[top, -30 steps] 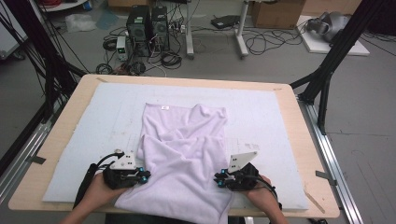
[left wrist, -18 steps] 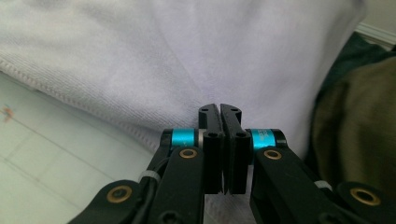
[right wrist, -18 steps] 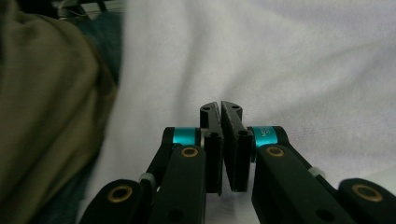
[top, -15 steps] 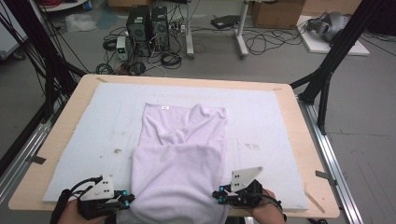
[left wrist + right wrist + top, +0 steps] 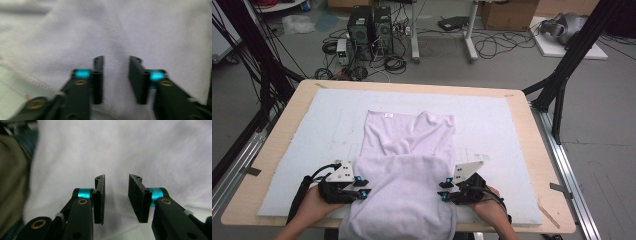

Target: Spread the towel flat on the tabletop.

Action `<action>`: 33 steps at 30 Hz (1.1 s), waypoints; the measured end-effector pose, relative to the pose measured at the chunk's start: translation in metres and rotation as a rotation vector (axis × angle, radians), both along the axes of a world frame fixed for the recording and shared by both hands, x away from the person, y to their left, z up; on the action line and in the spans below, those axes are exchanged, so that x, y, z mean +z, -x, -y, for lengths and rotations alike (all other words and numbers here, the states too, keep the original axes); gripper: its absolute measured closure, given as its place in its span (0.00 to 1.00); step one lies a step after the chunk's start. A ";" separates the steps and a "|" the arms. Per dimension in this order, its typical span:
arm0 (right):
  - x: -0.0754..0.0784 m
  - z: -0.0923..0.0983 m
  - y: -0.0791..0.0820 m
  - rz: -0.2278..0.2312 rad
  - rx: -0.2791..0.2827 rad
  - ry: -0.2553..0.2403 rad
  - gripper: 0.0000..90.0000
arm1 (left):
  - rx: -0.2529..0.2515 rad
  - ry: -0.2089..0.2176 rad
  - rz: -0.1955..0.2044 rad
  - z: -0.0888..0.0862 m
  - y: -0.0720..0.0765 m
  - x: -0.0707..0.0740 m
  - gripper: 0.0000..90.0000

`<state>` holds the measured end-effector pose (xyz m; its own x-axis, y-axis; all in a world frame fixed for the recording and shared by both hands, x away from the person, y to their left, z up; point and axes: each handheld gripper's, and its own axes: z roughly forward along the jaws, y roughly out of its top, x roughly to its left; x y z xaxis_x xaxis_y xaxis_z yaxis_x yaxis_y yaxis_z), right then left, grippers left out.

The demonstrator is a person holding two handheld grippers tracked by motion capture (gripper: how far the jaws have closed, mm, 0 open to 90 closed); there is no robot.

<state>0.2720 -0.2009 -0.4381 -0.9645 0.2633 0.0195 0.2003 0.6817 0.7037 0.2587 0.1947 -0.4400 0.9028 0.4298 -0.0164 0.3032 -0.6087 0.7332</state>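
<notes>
One white garment [image 5: 404,180] lies on the tabletop [image 5: 542,165], flanked by two grippers, one in each of the person's hands. A single pale foam mat [image 5: 312,135] covers most of the tabletop beneath it.

The left gripper [image 5: 362,187] sits at the garment's left edge, tips pointing inward onto the cloth. Its jaws have just been opening and stand a narrow gap apart; in the left gripper view [image 5: 116,80] cloth shows in the gap, but the pads do not press it. To this gripper's outer side lies bare mat up to the tabletop's left edge.

Between the two grippers the garment's near part lies folded over its far part, and its lower end hangs past the near tabletop edge.

The right gripper [image 5: 444,190] mirrors it at the garment's right edge, jaws likewise just opened a little [image 5: 116,198], gripping nothing. Beyond it, bare mat runs to the right edge.
</notes>
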 end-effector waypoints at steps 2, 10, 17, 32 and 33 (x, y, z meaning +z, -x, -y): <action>-0.003 -0.003 0.001 -0.005 0.018 -0.006 0.96 | 0.000 -0.002 -0.004 -0.001 0.003 0.001 0.97; 0.005 -0.004 0.019 -0.016 0.087 -0.039 1.00 | -0.026 -0.016 0.003 -0.018 0.037 0.008 1.00; 0.020 0.005 0.024 0.033 0.047 -0.074 0.84 | 0.003 0.037 0.039 -0.023 0.030 0.022 0.80; -0.003 -0.010 0.001 -0.025 0.070 -0.037 0.99 | -0.036 0.008 -0.001 0.002 0.009 0.004 0.98; 0.000 -0.010 0.004 -0.019 0.072 -0.046 0.99 | -0.037 0.010 0.005 0.000 0.014 0.007 0.98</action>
<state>0.2684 -0.1910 -0.4382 -0.9803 0.1916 0.0481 0.1653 0.6618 0.7312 0.2450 0.1950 -0.4335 0.9181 0.3959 -0.0163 0.2770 -0.6120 0.7408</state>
